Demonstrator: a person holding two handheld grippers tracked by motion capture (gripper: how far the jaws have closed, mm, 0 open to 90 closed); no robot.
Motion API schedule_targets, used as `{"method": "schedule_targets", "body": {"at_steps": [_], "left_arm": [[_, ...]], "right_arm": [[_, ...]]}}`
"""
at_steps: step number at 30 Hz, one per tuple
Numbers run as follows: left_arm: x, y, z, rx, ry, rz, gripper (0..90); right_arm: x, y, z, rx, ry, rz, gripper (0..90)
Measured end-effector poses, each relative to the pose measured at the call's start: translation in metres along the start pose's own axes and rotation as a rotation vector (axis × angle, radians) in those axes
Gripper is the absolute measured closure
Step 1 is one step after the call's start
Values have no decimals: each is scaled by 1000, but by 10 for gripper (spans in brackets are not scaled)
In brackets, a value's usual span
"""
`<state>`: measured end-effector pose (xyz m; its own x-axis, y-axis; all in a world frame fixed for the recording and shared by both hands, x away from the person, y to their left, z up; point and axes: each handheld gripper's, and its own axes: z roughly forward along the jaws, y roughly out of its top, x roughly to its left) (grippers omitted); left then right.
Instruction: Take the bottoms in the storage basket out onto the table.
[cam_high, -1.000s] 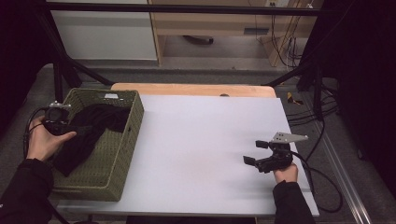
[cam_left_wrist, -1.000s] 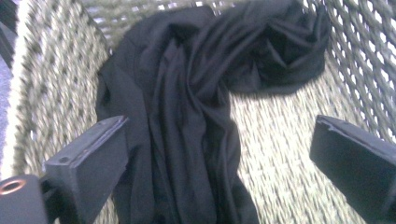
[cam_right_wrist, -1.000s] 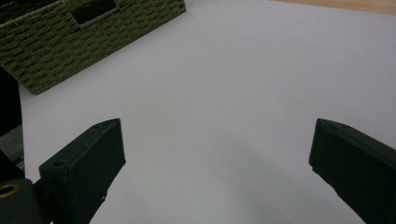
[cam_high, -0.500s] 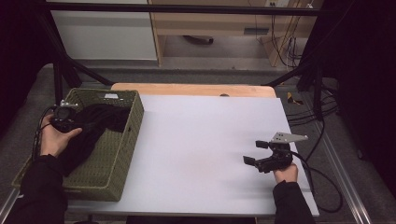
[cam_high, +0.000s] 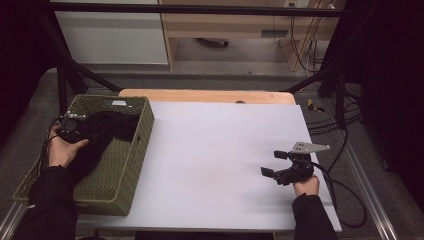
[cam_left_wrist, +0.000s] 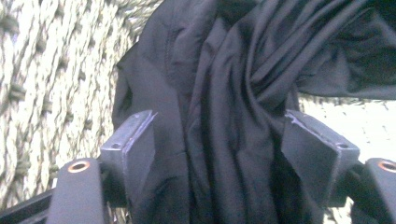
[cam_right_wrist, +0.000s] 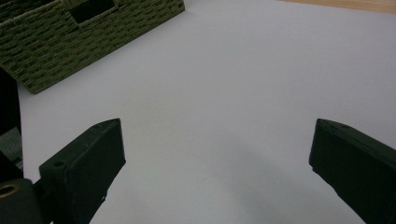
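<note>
Nearest the person's side of the table, the right gripper (cam_high: 274, 164) is resting low over the white table (cam_high: 215, 150) near its right front corner, held by the right hand (cam_high: 305, 185), with its jaws standing wide apart and nothing between them; in the right gripper view the two black jaws are framing bare white tabletop, well apart from everything else. A cable is trailing from this gripper off the right edge of the table. On the left, a dark sleeve (cam_high: 47, 205) is leading up to the left hand (cam_high: 62, 150), which is holding the left gripper (cam_left_wrist: 217, 154) down inside the green woven basket (cam_high: 127, 165). The basket is sitting on the left part of the table, overhanging the left edge, and a black cloth (cam_high: 107, 130) is lying bunched inside it, filling much of the far half. In the left gripper view the jaws have just been closing, and a thick fold of the black cloth (cam_left_wrist: 233, 93) is lying between them; the pads are standing at either side of the fold, and whether they are already pressing on it I cannot tell, so the gripper is reading as partly closed around the cloth rather than firmly pinching it. Beyond the table's far end, a wooden board (cam_high: 205, 95) is lying along the edge.
</note>
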<state>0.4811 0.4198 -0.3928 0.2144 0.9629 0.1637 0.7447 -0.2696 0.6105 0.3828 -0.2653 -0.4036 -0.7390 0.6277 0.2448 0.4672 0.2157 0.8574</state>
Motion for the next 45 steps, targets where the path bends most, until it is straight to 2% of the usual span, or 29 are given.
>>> {"method": "schedule_targets", "body": {"at_steps": [3,5,12,19,21,24,27,30,33,34,38,42,45], "left_arm": [[0,-2,1,18,13,-8,325],[0,-4,2,12,15,2,358],[1,-9,4,15,53,47,388],[3,-14,9,16,23,7,384],[4,-15,10,16,28,13,385],[3,-16,13,12,-3,-15,370],[3,-19,17,50,-16,-5,365],[3,-20,18,50,-24,2,359],[2,-24,22,71,-73,-20,334],[2,-24,23,67,-80,-44,313],[2,-24,23,77,-85,-64,329],[3,-27,22,82,-115,-144,381],[2,-27,21,85,-135,-134,449]], "right_arm": [[0,0,0,0,-1,-1,40],[0,0,0,-1,-1,1,40],[0,0,0,1,1,-1,40],[0,0,0,2,2,-3,40],[1,0,0,-1,4,0,40],[1,0,0,-3,5,0,40],[0,0,0,-2,5,-1,40],[1,0,0,-2,5,-1,40],[1,0,0,-3,4,-2,40],[1,0,0,-3,5,-2,40],[1,0,0,-2,4,-1,40],[1,0,0,-2,6,-2,40],[0,0,0,-3,4,-4,40]]}}
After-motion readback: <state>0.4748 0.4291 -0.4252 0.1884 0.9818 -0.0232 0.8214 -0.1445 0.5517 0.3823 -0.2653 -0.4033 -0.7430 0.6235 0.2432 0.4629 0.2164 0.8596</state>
